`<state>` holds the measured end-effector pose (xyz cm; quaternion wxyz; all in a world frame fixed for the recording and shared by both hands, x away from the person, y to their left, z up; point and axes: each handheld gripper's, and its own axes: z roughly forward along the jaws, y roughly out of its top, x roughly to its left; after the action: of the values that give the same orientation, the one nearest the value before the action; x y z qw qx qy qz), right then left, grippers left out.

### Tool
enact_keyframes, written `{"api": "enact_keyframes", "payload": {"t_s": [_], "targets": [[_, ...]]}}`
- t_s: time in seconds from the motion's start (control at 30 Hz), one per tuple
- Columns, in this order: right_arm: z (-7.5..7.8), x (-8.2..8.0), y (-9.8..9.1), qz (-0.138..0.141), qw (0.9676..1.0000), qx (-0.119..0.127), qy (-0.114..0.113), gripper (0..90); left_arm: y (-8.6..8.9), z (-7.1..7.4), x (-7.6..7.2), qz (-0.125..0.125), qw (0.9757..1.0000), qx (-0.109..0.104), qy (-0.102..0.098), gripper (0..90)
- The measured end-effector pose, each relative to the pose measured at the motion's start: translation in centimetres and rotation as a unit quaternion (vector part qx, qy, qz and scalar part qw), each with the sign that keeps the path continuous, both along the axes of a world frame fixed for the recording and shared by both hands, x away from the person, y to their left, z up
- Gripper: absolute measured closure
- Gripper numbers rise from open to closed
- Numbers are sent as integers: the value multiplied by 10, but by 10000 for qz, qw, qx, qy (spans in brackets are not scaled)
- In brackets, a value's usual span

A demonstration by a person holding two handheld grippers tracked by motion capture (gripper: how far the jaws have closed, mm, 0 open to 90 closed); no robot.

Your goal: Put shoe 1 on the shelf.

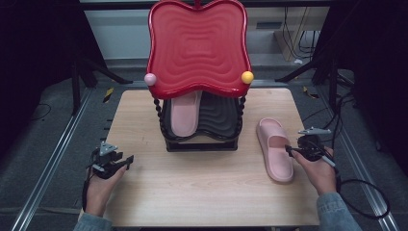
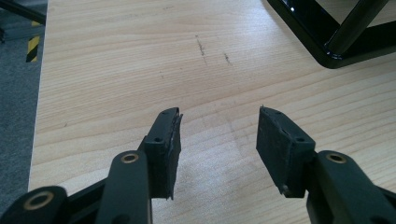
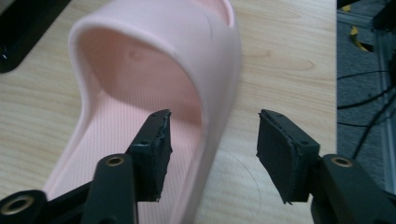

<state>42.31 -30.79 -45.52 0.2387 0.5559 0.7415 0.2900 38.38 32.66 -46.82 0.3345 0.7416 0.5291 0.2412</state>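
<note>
My right gripper (image 3: pixel 212 135) sits half open astride the slipper's (image 3: pixel 154 70) side wall, not pinching; rack (image 1: pixel 202 139) at 10 o'clock, table edge (image 1: pixel 308 159) close at 3; left gripper (image 2: pixel 219 135) half open, nothing in it

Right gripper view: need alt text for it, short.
A pink slipper lies on a wooden table, seen from close above its side. The right hand-held gripper has its two black jaws open astride the slipper's side edge, one over the footbed and one over bare table, not pressing on it. Cables trail on the floor at the right edge.
</note>
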Motion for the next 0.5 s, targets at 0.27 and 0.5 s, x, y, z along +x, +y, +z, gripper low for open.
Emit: {"api": "enact_keyframes", "payload": {"t_s": [0.27, 0.5], "targets": [[-2, 20, 0, -54, 9998, -110, 162, 550, 0, -1, 0, -25, 10000, 46, -1, 493], [-3, 30, 4, 82, 9995, -59, 289, 773, -3, -2, 0, -78, 10000, 49, 6, 494]]}}
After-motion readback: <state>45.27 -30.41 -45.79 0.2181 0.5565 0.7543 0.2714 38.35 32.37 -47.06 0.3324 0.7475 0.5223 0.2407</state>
